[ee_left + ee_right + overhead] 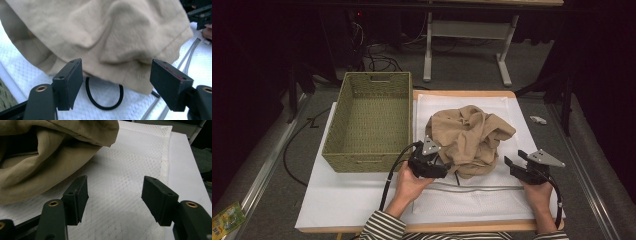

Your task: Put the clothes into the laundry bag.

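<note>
Both grippers' jaws spread wide, left gripper (116, 83) against the tan cloth (105, 37), right gripper (115, 200) beside it.

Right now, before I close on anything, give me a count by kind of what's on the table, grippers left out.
Woven basket: 1
Tan crumpled garment: 1
Black hair tie, half under the garment's edge: 1
White quilted mat: 1
Clear hanger-like bar in front of the garment: 1
Total: 5
</note>
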A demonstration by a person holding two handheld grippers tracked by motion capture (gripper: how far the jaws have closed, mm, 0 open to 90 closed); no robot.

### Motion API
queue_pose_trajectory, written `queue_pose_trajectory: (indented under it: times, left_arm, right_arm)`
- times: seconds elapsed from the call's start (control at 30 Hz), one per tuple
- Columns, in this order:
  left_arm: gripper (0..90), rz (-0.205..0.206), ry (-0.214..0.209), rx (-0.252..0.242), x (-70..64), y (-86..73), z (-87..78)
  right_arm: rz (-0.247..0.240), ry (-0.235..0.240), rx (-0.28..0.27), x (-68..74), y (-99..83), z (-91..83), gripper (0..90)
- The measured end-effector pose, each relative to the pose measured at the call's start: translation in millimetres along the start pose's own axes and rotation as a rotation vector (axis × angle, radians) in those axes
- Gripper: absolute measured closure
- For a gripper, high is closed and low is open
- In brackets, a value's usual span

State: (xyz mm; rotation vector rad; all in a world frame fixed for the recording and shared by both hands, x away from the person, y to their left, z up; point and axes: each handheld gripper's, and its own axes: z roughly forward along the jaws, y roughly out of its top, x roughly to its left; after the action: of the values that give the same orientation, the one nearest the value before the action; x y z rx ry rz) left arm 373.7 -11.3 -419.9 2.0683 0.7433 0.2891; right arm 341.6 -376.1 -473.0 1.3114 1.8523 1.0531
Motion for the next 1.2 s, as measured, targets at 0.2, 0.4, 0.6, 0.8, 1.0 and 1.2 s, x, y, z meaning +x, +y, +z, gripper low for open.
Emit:
queue_pose_trajectory:
  times: [0.2, 0.4, 0.6, 0.8, 1.0, 1.2]
  left_arm:
    - [26.4, 0.001, 0.015, 0.012, -3.2, -14.0, 1.6]
    - [26.2, -0.012, 0.002, 0.024, -6.4, -29.1, 4.4]
    - [25.7, -0.027, -0.003, 0.044, -8.5, -45.8, 7.7]
    - [25.5, -0.058, 0.009, 0.039, -6.3, -60.2, 7.9]
    - [25.7, -0.055, 0.032, 0.048, -7.7, -65.3, 12.9]
    - [25.7, -0.052, 0.051, 0.058, -9.9, -67.1, 15.9]
  right_arm:
    - [-0.015, 0.000, 0.001, 0.5, 0.3, 1.0, 37.4]
    - [0.022, -0.016, 0.011, -1.6, 0.8, 1.1, 28.9]
    - [0.033, 0.005, 0.016, -4.0, 1.3, 1.5, 28.7]
    - [0.055, 0.047, 0.001, -6.5, 2.4, -2.2, 29.8]
    - [0.046, 0.108, -0.035, -0.9, 7.8, -19.4, 35.3]
    - [-0.017, 0.185, -0.053, 17.1, 28.2, -32.7, 36.0]
